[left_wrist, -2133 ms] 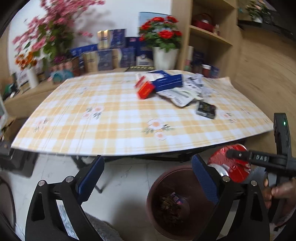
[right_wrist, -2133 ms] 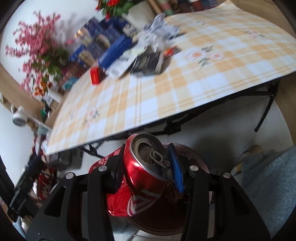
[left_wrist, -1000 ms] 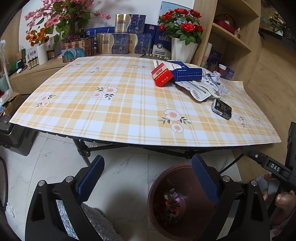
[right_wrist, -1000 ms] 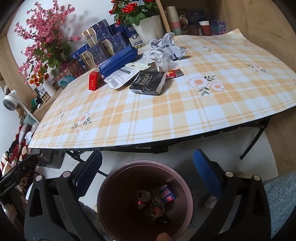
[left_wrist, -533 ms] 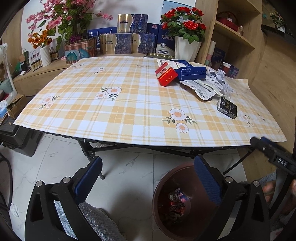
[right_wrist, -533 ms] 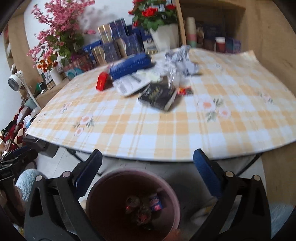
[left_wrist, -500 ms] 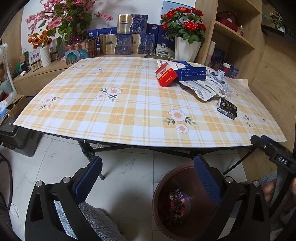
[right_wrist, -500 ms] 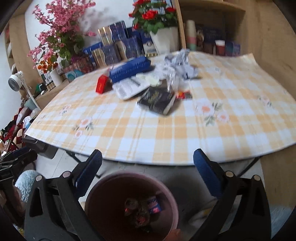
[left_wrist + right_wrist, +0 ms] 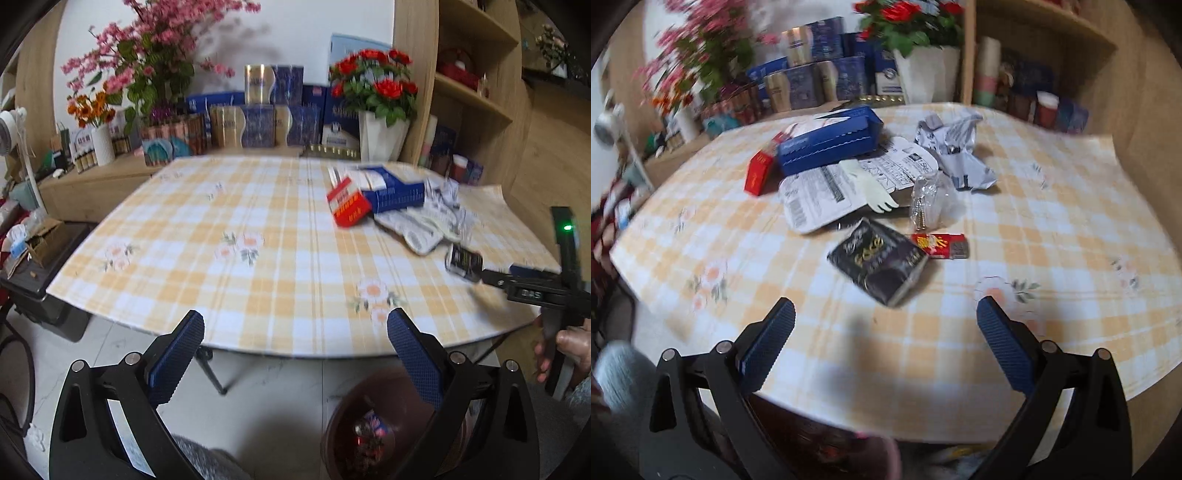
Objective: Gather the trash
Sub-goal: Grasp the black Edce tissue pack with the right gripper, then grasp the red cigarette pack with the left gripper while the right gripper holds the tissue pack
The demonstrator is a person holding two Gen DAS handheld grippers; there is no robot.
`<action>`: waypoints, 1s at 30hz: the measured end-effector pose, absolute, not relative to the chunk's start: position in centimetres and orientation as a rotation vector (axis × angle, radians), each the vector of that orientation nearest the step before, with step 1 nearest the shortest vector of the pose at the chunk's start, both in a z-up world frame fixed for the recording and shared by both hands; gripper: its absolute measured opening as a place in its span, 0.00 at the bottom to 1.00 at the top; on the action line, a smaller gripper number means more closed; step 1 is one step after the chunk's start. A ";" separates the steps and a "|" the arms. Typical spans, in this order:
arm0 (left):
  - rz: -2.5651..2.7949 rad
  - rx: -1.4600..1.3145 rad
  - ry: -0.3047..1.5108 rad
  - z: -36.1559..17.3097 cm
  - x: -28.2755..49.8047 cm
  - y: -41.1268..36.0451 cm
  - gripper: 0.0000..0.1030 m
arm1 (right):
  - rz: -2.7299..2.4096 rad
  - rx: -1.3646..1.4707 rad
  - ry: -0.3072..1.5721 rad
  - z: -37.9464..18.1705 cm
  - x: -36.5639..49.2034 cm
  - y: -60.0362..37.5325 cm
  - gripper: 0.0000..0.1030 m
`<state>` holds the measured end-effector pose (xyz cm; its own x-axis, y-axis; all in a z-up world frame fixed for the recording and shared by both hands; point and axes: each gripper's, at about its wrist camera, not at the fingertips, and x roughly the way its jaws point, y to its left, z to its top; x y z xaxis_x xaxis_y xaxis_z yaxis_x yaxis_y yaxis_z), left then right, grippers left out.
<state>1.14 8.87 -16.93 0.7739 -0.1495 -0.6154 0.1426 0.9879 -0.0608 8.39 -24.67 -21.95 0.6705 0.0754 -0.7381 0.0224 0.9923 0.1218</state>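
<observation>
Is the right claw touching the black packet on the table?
Apart. The right wrist view shows the right claw open, with a strip of bare checked tablecloth between its fingertips and the black packet.

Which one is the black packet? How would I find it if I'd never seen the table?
Look at the yellow checked table, at the trash pile near the middle. The black packet lies closest to the front edge, beside a small red wrapper. It is the only dark, shiny piece there.
</observation>
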 end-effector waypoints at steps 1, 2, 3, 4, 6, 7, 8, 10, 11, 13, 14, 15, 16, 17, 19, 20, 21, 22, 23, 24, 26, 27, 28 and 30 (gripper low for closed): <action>-0.157 -0.016 0.662 -16.8 1.3 9.0 0.94 | 0.006 0.167 0.832 -22.1 9.1 -24.7 0.94; -0.156 -0.021 0.665 -16.8 1.5 9.0 0.94 | -0.010 0.195 0.830 -22.2 9.5 -24.6 0.94; -0.156 -0.026 0.669 -16.9 1.7 9.0 0.94 | -0.019 0.229 0.832 -22.4 10.0 -24.5 0.94; -0.155 -0.033 0.678 -17.0 2.0 9.1 0.94 | -0.031 0.251 0.838 -22.5 10.6 -24.4 0.94; -0.155 -0.039 0.693 -17.4 2.3 9.2 0.94 | -0.062 0.272 0.846 -22.8 11.6 -23.9 0.94; -0.156 -0.043 0.700 -17.5 2.4 9.3 0.94 | -0.077 0.274 0.848 -22.9 12.0 -23.7 0.94; -0.158 -0.046 0.706 -17.7 2.4 9.3 0.94 | -0.097 0.274 0.853 -23.1 12.6 -23.4 0.94; -0.168 -0.059 0.731 -18.1 2.7 9.5 0.94 | -0.138 0.263 0.864 -23.4 13.3 -23.0 0.94; -0.170 -0.064 0.738 -18.3 2.8 9.5 0.94 | -0.152 0.260 0.868 -23.6 13.6 -22.9 0.94; -0.167 -0.078 0.752 -18.6 3.0 9.8 0.94 | -0.187 0.237 0.887 -24.0 14.3 -22.6 0.94; -0.167 -0.084 0.757 -18.7 3.2 9.9 0.94 | -0.198 0.214 0.900 -24.2 14.6 -22.3 0.90; -0.172 -0.092 0.770 -18.9 3.4 10.0 0.94 | -0.206 0.191 0.913 -24.4 14.8 -22.1 0.76; -0.175 -0.096 0.785 -19.1 3.6 10.0 0.94 | -0.206 0.184 0.923 -24.6 14.8 -22.1 0.70; -0.173 -0.097 0.803 -19.2 3.8 9.9 0.94 | -0.198 0.187 0.916 -24.6 14.7 -22.1 0.70; -0.174 -0.094 0.835 -19.5 4.2 9.7 0.94 | -0.163 0.214 0.903 -24.4 14.2 -22.4 0.68; -0.173 -0.091 0.837 -19.6 4.3 9.6 0.94 | -0.143 0.227 0.894 -24.2 13.8 -22.6 0.67; -0.171 -0.081 0.839 -19.7 4.5 9.4 0.94 | -0.117 0.246 0.874 -23.8 13.3 -22.7 0.67; -0.178 -0.077 0.840 -19.7 4.7 9.3 0.94 | -0.097 0.256 0.855 -23.5 12.9 -22.8 0.67; -0.191 -0.077 0.842 -19.7 4.8 9.1 0.94 | -0.076 0.260 0.834 -23.1 12.4 -22.9 0.67; -0.210 -0.082 0.845 -19.7 5.2 8.8 0.94 | -0.053 0.252 0.808 -22.6 11.7 -22.9 0.67; -0.240 -0.094 0.853 -19.7 5.8 8.3 0.94 | -0.030 0.231 0.776 -22.1 10.7 -22.8 0.67; -0.261 -0.105 0.857 -19.6 6.4 8.0 0.94 | -0.022 0.219 0.761 -21.8 10.1 -22.8 0.67; -0.271 -0.113 0.859 -19.5 6.9 7.6 0.94 | -0.018 0.208 0.751 -21.6 9.6 -22.9 0.67; -0.280 -0.130 0.862 -19.3 8.0 7.0 0.94 | -0.016 0.193 0.737 -21.4 8.8 -23.1 0.67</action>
